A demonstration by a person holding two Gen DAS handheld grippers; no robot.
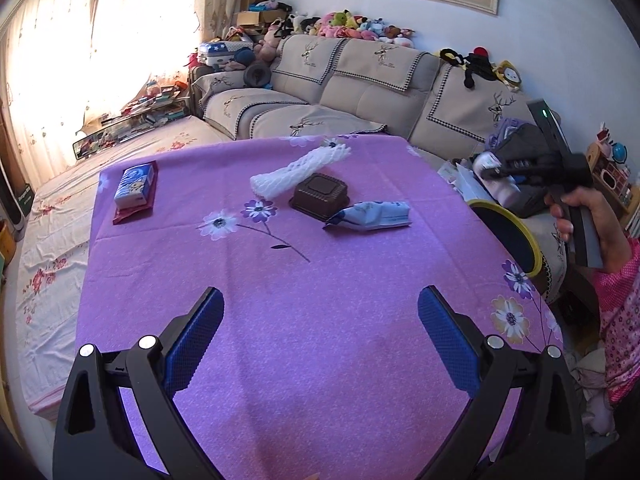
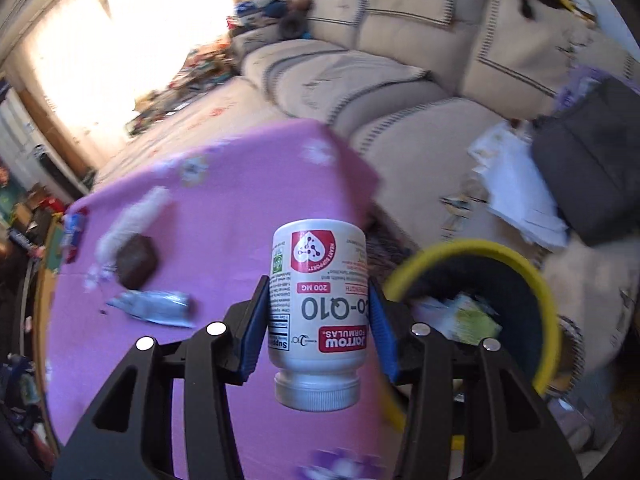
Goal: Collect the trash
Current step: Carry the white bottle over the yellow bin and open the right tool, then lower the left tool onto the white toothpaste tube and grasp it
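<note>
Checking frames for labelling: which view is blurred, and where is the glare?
Right wrist view: motion-smeared tablecloth and bin; the bottle in the right hand-held gripper stays sharp. Left wrist view: crisp, but curtained window blown out; fisheye bends both.

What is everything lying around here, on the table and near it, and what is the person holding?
Foam net sleeve: one, white, far middle of table, its end leaning on the brown tray.
Brown tray: one, upside down, table centre.
Silver wrapper: one, right of the tray.
Tissue pack: one, blue-white, on a red packet, far left.
Tablecloth: one, purple, flowered.
Bin: one, yellow-rimmed, beside the table, trash inside.
Sofa: one, beige, behind.
Pill bottle: one, white, cap toward the camera, clamped in the right gripper.
Left gripper: open, empty.
</note>
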